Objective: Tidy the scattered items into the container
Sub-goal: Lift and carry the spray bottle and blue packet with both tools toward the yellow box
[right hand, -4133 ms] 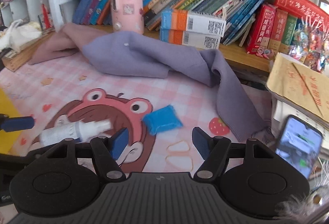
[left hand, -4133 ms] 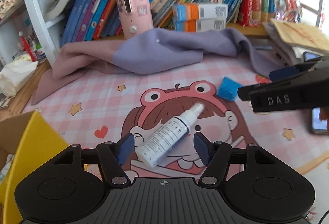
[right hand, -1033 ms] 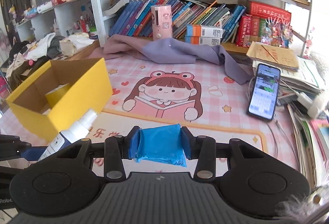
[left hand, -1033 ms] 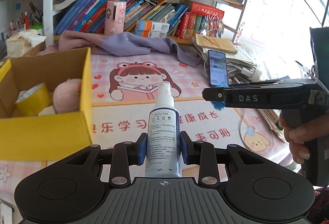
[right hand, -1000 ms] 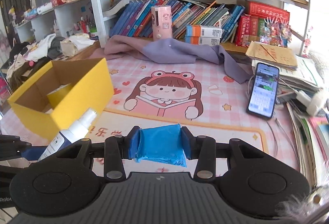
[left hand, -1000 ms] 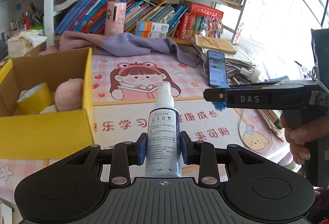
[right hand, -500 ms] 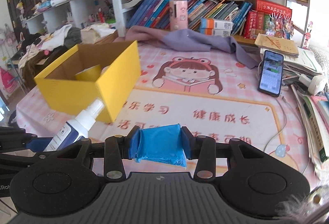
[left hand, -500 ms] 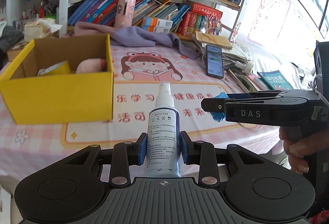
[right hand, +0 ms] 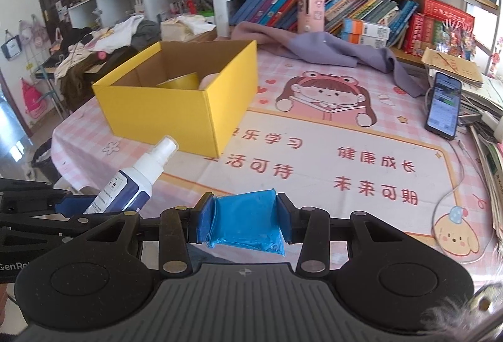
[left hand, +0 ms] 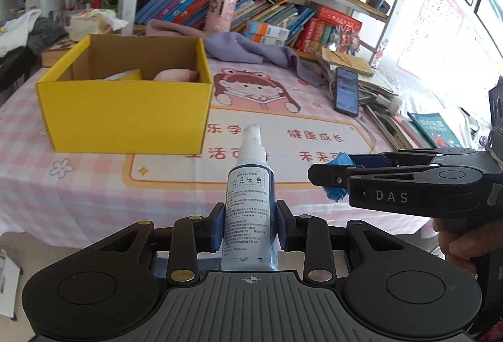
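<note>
My left gripper (left hand: pixel 250 227) is shut on a white spray bottle (left hand: pixel 250 210) with a dark blue label, nozzle pointing away from me. My right gripper (right hand: pixel 244 221) is shut on a soft blue packet (right hand: pixel 246 221). In the left wrist view the right gripper (left hand: pixel 333 175) reaches in from the right, a hand on its handle. The open yellow cardboard box (left hand: pixel 125 109) stands on the table's left side, beyond both grippers; a pink plush (left hand: pixel 176 75) and a yellow roll (right hand: pixel 180 80) lie inside it. The bottle (right hand: pixel 132 181) also shows at the right wrist view's lower left.
A pink checked cartoon tablecloth (right hand: pixel 330 153) covers the table. A phone (right hand: pixel 443 105) and stacked papers lie at the right edge. A purple cloth (right hand: pixel 330 51) and a pink canister (right hand: pixel 311 10) sit before the bookshelf. Clothes pile on a shelf at far left.
Both grippers have drawn back from the table with their loads, so the box and table look farther away and the table's near edge has come into view. Both grips are unchanged.
</note>
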{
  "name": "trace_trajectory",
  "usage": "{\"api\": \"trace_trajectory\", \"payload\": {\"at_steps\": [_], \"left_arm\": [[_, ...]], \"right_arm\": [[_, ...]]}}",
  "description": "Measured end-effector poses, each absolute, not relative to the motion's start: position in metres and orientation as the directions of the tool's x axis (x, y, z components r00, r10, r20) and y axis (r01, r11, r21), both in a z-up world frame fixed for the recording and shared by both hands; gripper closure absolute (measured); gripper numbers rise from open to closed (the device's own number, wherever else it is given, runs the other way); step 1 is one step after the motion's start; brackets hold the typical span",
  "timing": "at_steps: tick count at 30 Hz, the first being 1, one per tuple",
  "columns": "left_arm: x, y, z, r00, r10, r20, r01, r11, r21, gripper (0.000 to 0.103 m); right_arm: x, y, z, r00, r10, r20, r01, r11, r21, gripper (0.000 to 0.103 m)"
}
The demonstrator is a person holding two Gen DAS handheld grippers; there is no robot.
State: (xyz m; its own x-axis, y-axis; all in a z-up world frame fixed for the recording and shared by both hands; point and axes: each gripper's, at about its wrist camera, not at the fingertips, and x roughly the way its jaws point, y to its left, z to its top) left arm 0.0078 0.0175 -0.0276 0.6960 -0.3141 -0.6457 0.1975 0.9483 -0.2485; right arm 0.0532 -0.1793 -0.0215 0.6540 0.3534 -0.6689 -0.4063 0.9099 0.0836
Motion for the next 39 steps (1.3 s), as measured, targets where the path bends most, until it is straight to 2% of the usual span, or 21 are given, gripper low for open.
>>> {"api": "trace_trajectory", "payload": {"at_steps": [22,39], "left_arm": [[-0.009,0.067,-0.034,0.710,-0.218,-0.669,0.058,0.966,-0.253,0.072],[0.018,0.084,-0.028,0.716,-0.156,-0.680,-0.023,0.969,-0.247,0.072]], "right_arm": [[0.056,-0.118,-0.030,0.568,0.453,-0.687,-0.542,0.834,0.103,0.063],[0.091,-0.096,-0.031,0.515,0.517,-0.684,-0.611,0.781,0.130,0.063]]}}
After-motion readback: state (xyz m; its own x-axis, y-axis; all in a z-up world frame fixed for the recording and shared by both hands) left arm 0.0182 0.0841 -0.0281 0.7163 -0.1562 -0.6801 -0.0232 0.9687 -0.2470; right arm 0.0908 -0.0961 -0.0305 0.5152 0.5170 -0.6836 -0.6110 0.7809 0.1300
